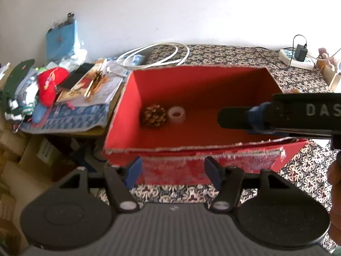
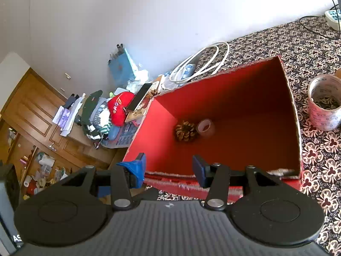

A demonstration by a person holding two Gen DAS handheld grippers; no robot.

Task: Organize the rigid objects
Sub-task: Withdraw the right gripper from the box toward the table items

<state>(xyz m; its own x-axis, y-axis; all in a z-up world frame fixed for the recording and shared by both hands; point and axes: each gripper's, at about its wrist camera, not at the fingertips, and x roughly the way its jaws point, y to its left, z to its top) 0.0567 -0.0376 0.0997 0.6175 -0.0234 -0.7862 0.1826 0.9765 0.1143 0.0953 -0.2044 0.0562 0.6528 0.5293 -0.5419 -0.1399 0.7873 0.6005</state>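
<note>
The left hand-held gripper [image 1: 173,171] sits nearest in its own view, its blue-padded fingers spread wide with nothing between them, poised just in front of the near wall of the red cardboard box [image 1: 213,168], which has a frayed white edge. The right hand-held gripper [image 2: 169,170] is likewise spread and empty, its fingers hanging above the box's near rim [image 2: 170,173]. Inside the box, on its floor toward the far left corner, a pine cone [image 1: 153,115] lies just beside a small roll of clear tape [image 1: 176,115]; the right wrist view shows the same pair, pine cone [image 2: 185,131] and tape roll [image 2: 205,127], close together and possibly touching. The left wrist view alone shows the right hand-held gripper [image 1: 221,118] from the side, reaching in over the box's right part, its black body lettered "DAS"; whether its fingers are apart cannot be told from that angle. The right wrist view alone shows a larger roll of printed tape [image 2: 325,102] standing on the floral-patterned tabletop [image 2: 319,153] just outside the box's right wall. Beyond the box lies a coiled white cable [image 1: 155,55], and to the left a cluttered side surface carries a red plush [image 1: 51,85], a phone [image 2: 139,97] and papers. At the far right a power strip [image 1: 297,58] rests by the white wall.
</note>
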